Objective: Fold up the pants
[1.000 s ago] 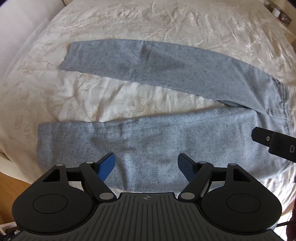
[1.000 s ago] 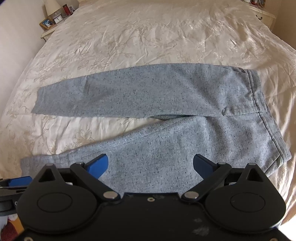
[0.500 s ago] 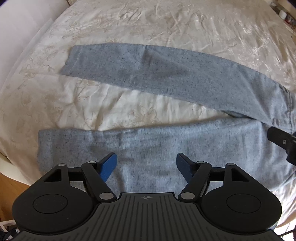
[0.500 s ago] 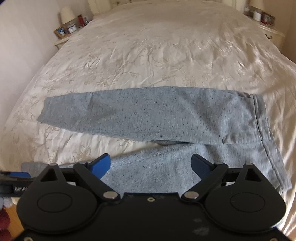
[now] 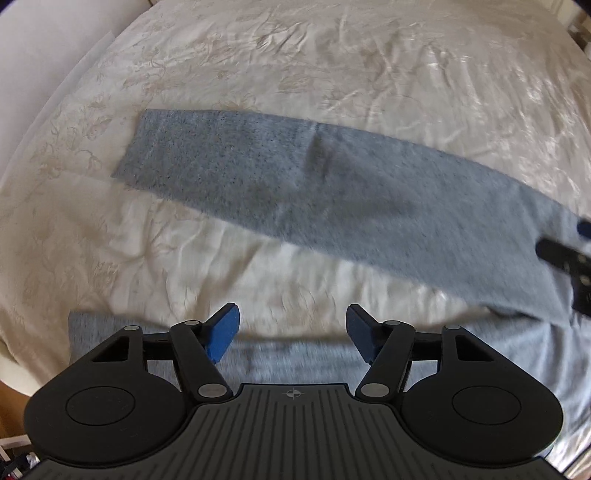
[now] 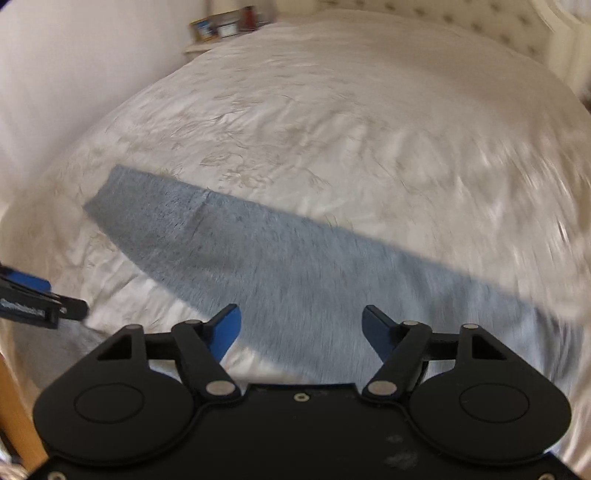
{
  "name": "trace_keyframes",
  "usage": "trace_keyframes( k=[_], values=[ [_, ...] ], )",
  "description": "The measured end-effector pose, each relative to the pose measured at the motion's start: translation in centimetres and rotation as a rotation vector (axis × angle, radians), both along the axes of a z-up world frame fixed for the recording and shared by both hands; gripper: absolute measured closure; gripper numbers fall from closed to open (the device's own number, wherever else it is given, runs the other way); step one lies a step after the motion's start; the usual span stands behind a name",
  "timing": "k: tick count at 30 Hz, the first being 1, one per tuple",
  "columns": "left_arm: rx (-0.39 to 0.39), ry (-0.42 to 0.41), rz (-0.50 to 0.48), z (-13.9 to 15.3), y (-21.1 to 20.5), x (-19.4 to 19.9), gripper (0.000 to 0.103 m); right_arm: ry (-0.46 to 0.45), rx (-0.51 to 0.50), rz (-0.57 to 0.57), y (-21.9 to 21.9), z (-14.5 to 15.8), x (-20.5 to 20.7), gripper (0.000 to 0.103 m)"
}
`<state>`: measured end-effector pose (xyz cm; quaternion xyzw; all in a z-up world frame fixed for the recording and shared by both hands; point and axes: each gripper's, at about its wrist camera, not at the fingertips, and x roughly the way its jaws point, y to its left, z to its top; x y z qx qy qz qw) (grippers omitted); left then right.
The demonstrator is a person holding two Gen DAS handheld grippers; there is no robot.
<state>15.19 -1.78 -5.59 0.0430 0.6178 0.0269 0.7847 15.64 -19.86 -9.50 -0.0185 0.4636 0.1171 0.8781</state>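
Pants (image 5: 332,192) flat on the bedspread (image 5: 332,55), grey speckled knit, legs splayed apart in a V with bare spread between. Far leg (image 6: 295,266) running diagonally across both views; near leg (image 5: 295,354) along the bed's near edge, partly hidden under the gripper bodies. No fold made yet, by the look of it: both legs single-layer, not stacked. Left to do, judging from the lay: bring one leg over the other, then fold lengthwise.

Left gripper (image 5: 291,338) above the near leg's upper edge, jaws closing, nothing pinched between the blue pads (cloth below, not gripped). Right gripper (image 6: 301,336) over the far leg's near edge, jaws also closing from wide, empty too. Right-wrist view heavily blurred.

Count: one pair of pants, two legs; two grippers; one bed; a nightstand (image 6: 221,33) with a few small items, too blurred to number.
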Motion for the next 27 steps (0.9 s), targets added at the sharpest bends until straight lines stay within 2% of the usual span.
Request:
trace_keyframes(
  k=[4,7,13,17,20,22,23,24,25,26,27],
  values=[
    [0.012,0.017,0.025,-1.2,0.9,2.0,0.040,-0.052,-0.039,0.104,1.0,-2.3,5.3,0.020],
    [0.014,0.035,0.040,-2.3,1.6,3.3,0.040,-0.057,-0.073,0.178,1.8,-4.5,9.0,0.019],
    [0.016,0.064,0.065,-4.2,2.7,5.1,0.040,0.043,-0.082,0.350,3.0,-9.5,14.9,0.018],
    [0.018,0.066,0.076,-5.0,3.2,6.1,0.040,0.071,-0.115,0.440,3.8,-11.5,16.5,0.018],
    [0.025,0.058,0.076,-5.3,3.5,6.6,0.040,0.113,-0.076,0.500,4.0,-12.5,17.3,0.019],
    [0.026,0.051,0.073,-5.4,3.6,6.9,0.040,0.172,-0.031,0.523,4.2,-13.2,17.9,0.024],
    [0.027,0.046,0.073,-5.4,3.7,7.1,0.040,0.187,-0.027,0.528,4.3,-13.5,18.0,0.034],
    [0.029,0.043,0.072,-5.4,3.8,7.3,0.040,0.184,-0.034,0.532,4.4,-13.7,17.9,0.056],
    [0.031,0.040,0.070,-5.4,3.8,7.5,0.040,0.174,-0.049,0.528,4.6,-13.8,17.7,0.070],
    [0.030,0.037,0.068,-5.4,3.8,7.7,0.040,0.161,-0.072,0.517,4.7,-13.8,17.6,0.095],
    [0.025,0.034,0.066,-5.3,3.8,8.0,0.040,0.152,-0.083,0.517,4.9,-13.6,17.3,0.097]
  ],
)
